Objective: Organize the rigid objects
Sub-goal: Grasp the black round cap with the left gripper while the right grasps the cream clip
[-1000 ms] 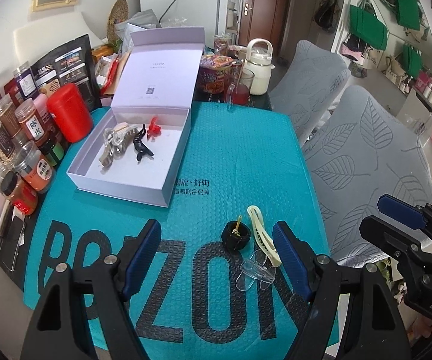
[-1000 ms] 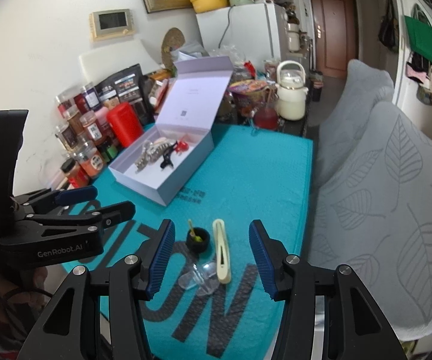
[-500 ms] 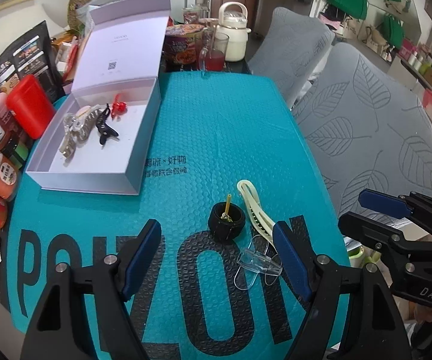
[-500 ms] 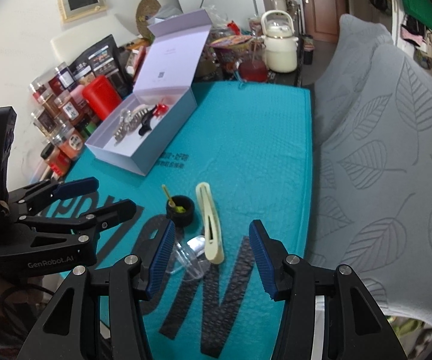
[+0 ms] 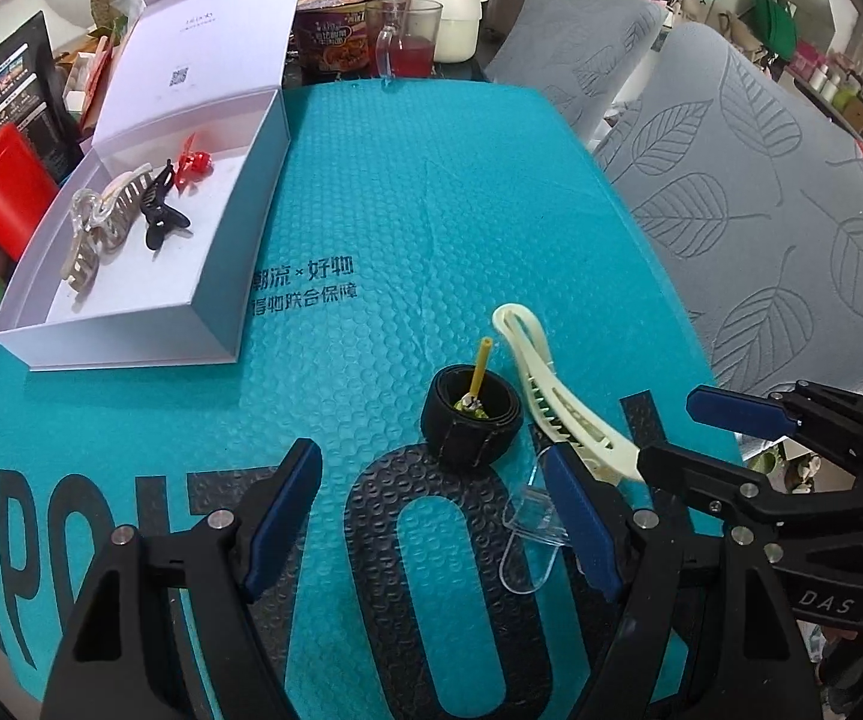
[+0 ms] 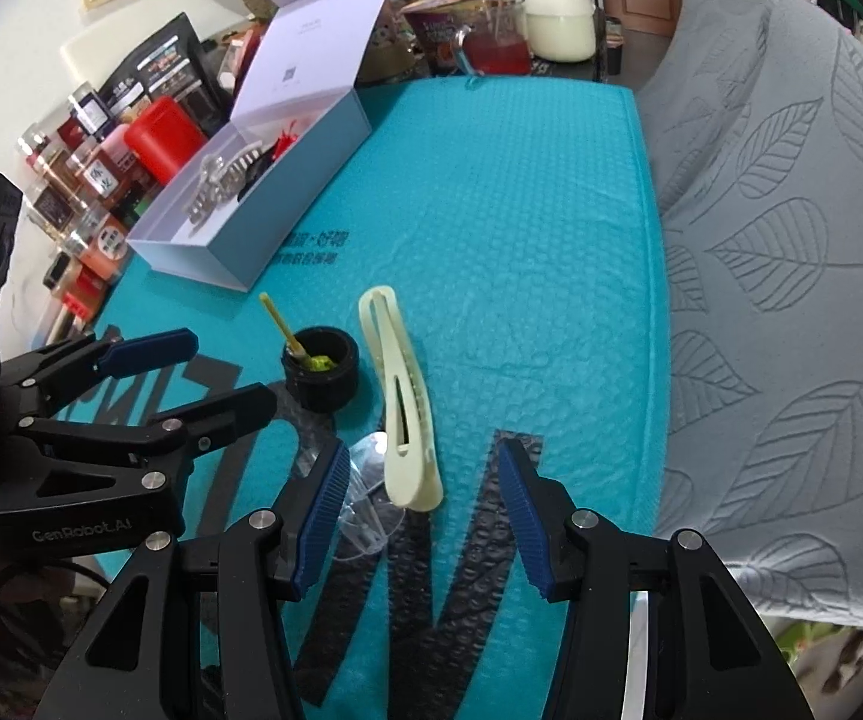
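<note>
Right gripper (image 6: 422, 525): jaws partly open, empty, poised over the near end of the cream hair clip (image 6: 401, 408).
Left gripper (image 5: 431, 516): jaws wide apart, holding nothing; black cup (image 5: 472, 414) just beyond.
Clear clip (image 5: 530, 531): touching the cream one, by the left gripper's right finger.
Box (image 5: 215, 312): well apart on the table (image 5: 431, 180), holding claw clips (image 5: 113, 216).

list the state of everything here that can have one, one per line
white box: lid open, three hair clips inside
cream hair clip: flat on the mat, not gripped
black pot: upright, uncovered, yellow stick in it
clear clip: on the mat, untouched
glass mug: part full of red liquid
left gripper: open, empty
right gripper: open, empty
</note>
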